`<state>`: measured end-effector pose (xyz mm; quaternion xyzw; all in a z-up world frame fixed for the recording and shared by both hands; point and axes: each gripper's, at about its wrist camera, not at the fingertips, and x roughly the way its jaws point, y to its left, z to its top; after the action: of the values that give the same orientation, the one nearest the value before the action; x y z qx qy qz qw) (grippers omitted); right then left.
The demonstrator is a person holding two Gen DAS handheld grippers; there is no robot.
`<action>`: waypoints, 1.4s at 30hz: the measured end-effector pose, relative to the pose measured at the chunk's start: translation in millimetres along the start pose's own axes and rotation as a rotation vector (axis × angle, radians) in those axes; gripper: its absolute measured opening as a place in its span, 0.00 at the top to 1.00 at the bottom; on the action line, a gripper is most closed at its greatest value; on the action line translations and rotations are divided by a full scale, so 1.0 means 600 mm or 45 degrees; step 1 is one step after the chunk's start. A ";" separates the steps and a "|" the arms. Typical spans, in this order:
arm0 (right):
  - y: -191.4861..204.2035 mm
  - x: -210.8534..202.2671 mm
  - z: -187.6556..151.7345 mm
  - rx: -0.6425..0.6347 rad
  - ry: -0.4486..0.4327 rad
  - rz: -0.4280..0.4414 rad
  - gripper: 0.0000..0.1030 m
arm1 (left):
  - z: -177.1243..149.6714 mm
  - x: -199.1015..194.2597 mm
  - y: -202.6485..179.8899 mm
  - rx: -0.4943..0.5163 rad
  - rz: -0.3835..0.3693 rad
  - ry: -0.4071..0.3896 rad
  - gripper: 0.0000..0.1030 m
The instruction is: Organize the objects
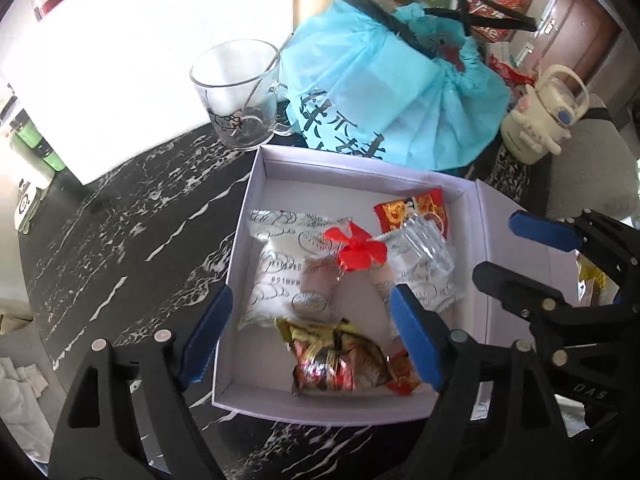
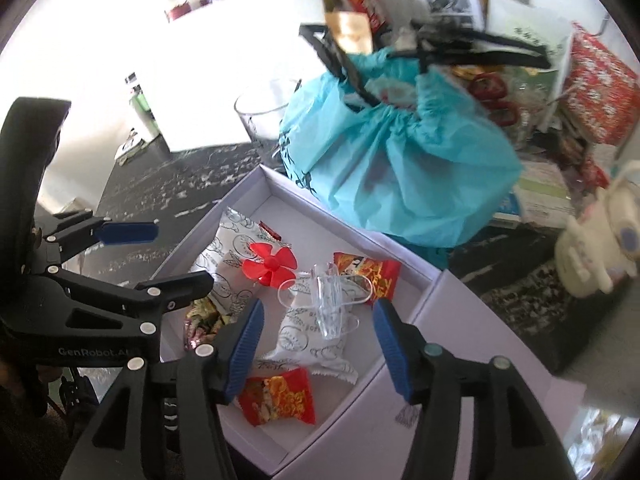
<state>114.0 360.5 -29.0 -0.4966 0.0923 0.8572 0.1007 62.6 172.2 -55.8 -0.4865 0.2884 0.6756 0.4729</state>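
White box [image 1: 256, 240] sat open on black marbled counter [image 1: 140, 220], just before teal bag [image 1: 384, 92]. Inside: 2 white snack packets [image 1: 288, 280], red propeller [image 1: 356, 250], clear plastic piece [image 2: 332, 304], red candy packets [image 2: 280, 398], foil candy [image 1: 340, 364]. Left hand-held gripper [image 1: 312, 334] hovered released above box, nothing between pads. Right hand-held gripper [image 2: 320, 344] likewise released, empty. Glass mug [image 1: 236, 96] stood behind box.
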 end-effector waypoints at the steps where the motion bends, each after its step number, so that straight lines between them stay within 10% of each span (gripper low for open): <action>1: 0.004 -0.006 -0.004 0.019 -0.010 -0.010 0.39 | -0.003 -0.007 0.002 0.007 -0.010 -0.008 0.21; 24: 0.171 -0.175 -0.062 0.063 -0.187 -0.118 0.25 | -0.123 -0.203 0.084 0.022 0.002 -0.122 0.20; 42: 0.251 -0.185 -0.123 0.004 -0.191 -0.100 0.24 | -0.241 -0.245 0.141 -0.107 0.081 -0.144 0.20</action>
<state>189.7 187.6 40.0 -0.4340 0.0664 0.8872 0.1416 52.1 -36.3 23.1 -0.4577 0.2479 0.7281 0.4460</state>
